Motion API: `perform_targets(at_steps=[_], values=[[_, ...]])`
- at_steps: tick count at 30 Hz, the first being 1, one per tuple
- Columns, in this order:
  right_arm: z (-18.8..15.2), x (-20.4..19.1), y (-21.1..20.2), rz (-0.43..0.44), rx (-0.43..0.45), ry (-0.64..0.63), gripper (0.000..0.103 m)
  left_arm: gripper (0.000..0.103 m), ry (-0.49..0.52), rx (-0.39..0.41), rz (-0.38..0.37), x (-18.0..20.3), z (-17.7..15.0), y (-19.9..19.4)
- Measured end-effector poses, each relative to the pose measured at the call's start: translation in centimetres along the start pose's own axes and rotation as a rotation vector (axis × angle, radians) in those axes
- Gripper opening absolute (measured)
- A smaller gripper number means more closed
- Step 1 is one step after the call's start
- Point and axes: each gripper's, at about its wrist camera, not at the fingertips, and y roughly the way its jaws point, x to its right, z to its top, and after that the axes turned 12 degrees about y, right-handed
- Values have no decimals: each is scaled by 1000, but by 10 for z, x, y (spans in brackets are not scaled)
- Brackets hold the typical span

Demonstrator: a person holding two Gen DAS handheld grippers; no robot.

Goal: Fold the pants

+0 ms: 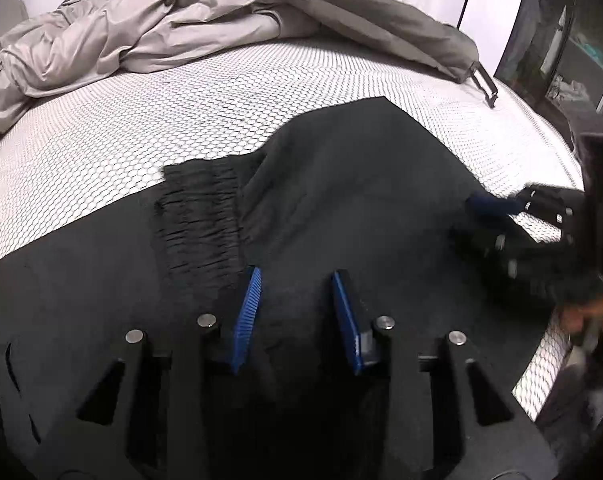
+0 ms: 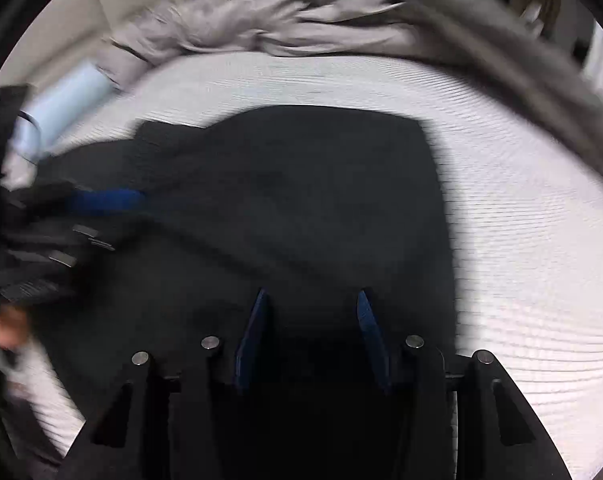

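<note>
left gripper (image 1: 295, 276): blue fingers partly apart over black cloth, nothing pinched | right gripper (image 2: 311, 300): fingers partly apart, nothing between, view blurred | pants (image 1: 341, 200): black, flat on honeycomb-patterned mattress (image 1: 121, 128) | grey bedding (image 1: 141, 32): bunched behind

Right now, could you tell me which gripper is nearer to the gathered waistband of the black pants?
Left. The left gripper hovers just beside the waistband; the right gripper is over the pants' far edge.

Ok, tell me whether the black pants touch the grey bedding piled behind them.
Apart. The left wrist view shows bare honeycomb mattress between the black pants and the grey bedding.
</note>
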Motion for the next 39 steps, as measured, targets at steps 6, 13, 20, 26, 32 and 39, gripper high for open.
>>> perform_targets(at_steps=[6, 13, 20, 26, 32, 39], values=[[-2, 32, -20, -17, 31, 126, 48, 35, -59, 34, 86, -14, 1, -35], [22, -25, -13, 181, 66, 92, 48, 35, -28, 31, 38, 0, 45, -4], [26, -20, 26, 122, -2, 50, 48, 8, -139, -4, -41, -40, 26, 20], [24, 19, 13, -54, 55, 181, 48, 8, -122, 15, 51, -37, 32, -12], [33, -9, -11, 119, 143, 153, 48, 8, -109, 77, 29, -22, 54, -14], [56, -54, 44, 206, 1, 33, 48, 1, -215, -17, -12, -45, 44, 46]])
